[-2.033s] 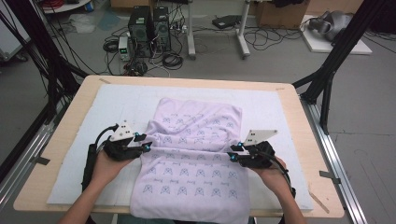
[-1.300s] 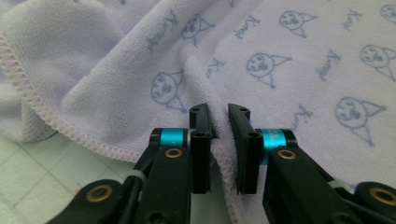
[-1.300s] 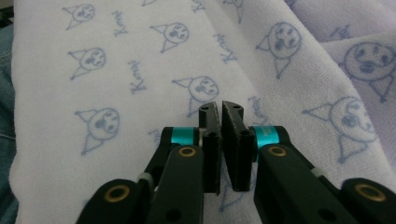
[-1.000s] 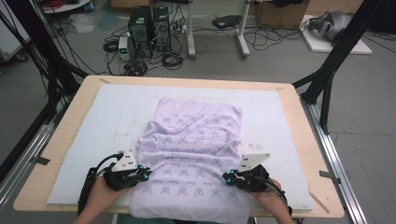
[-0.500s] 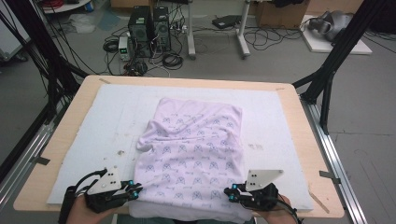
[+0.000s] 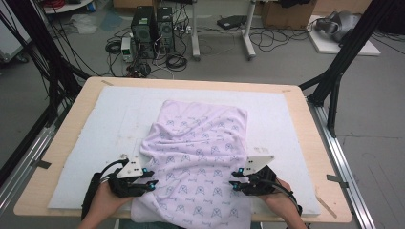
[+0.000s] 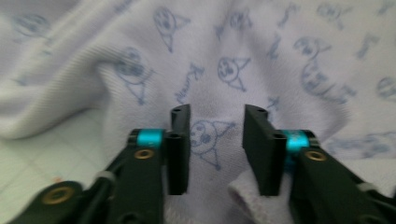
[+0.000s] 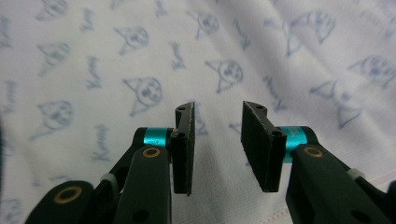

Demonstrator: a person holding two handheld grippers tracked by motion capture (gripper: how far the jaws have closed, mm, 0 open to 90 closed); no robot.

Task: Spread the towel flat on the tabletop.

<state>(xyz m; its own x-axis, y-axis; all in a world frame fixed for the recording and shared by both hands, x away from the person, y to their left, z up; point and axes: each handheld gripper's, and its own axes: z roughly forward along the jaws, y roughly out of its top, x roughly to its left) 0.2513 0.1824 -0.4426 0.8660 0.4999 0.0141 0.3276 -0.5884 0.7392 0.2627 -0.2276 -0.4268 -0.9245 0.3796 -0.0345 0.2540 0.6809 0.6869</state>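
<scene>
A lilac cloth (image 6: 200, 138) printed with small cat faces lies spread on a white mat (image 6: 296, 129), and its near end hangs over the table's front edge. My left gripper (image 6: 152, 183) rests at the cloth's near left edge and my right gripper (image 6: 234, 183) at its near right edge. Both pairs of jaws have just been opening. In the left gripper view the left gripper (image 7: 217, 112) stands open over the cloth (image 7: 224, 65), with a loose fold by one jaw. The right gripper (image 8: 217, 107) is open above flat cloth (image 8: 140, 70), pressing nothing.
The mat covers a wooden table (image 6: 305, 95) with metal rails along both sides. Black frame legs (image 6: 334, 71) rise at the far corners. Computer towers (image 6: 153, 28) and cables sit on the floor beyond. Bare mat lies left and right of the cloth.
Both hands dragged the cloth's near part toward the table's front edge, then came back a little toward the table's middle. The cloth now lies longer and flatter.
</scene>
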